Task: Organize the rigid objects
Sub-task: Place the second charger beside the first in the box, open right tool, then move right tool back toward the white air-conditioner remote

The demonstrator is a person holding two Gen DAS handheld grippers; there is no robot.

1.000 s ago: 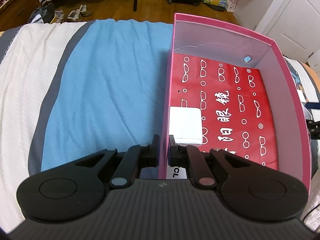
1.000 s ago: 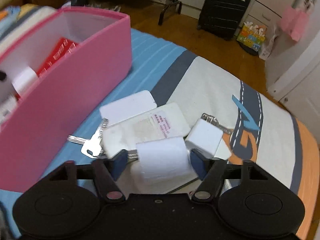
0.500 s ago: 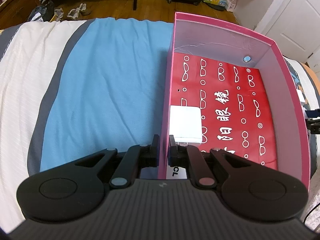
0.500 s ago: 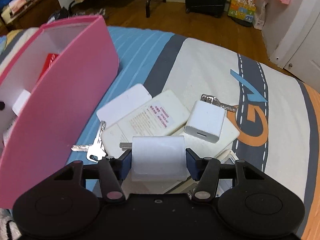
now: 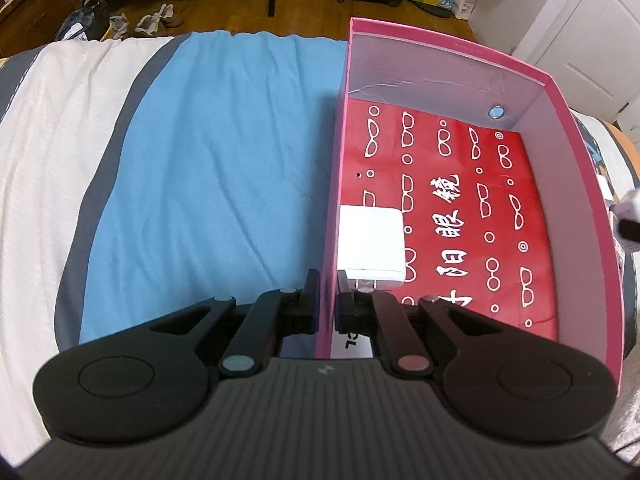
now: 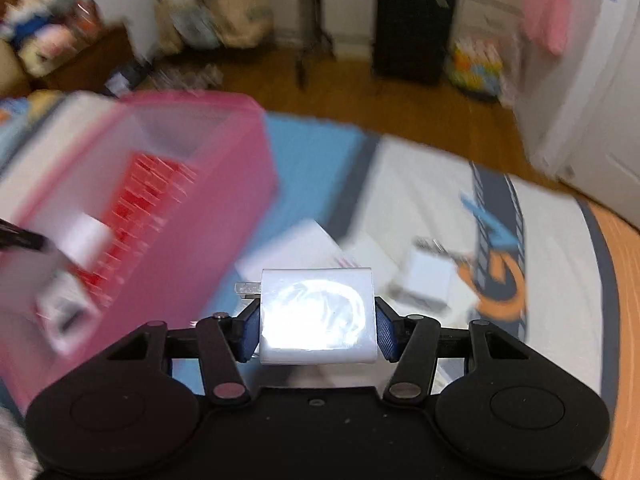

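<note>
My left gripper [image 5: 328, 300] is shut on the left wall of the pink box [image 5: 576, 184], one finger outside and one inside. Inside the box a white charger [image 5: 370, 244] lies on a red sheet printed with glasses [image 5: 460, 208]. In the right wrist view my right gripper [image 6: 318, 328] is shut on another white charger block [image 6: 318, 316], held above the bed with its metal prongs pointing left. The pink box [image 6: 208, 240] stands blurred to its left. A third white charger [image 6: 428, 276] and white cards [image 6: 296, 248] lie on the bedcover beyond.
The box rests on a bed with a blue, grey and cream cover [image 5: 208, 168]. A small silver disc [image 5: 496, 112] sits at the box's far wall. Beyond the bed are a wooden floor, a black suitcase [image 6: 412, 28] and a white door.
The right gripper closed on the white charger block, lifted it off the pile and turned toward the pink box. The left gripper kept still on the box wall.
</note>
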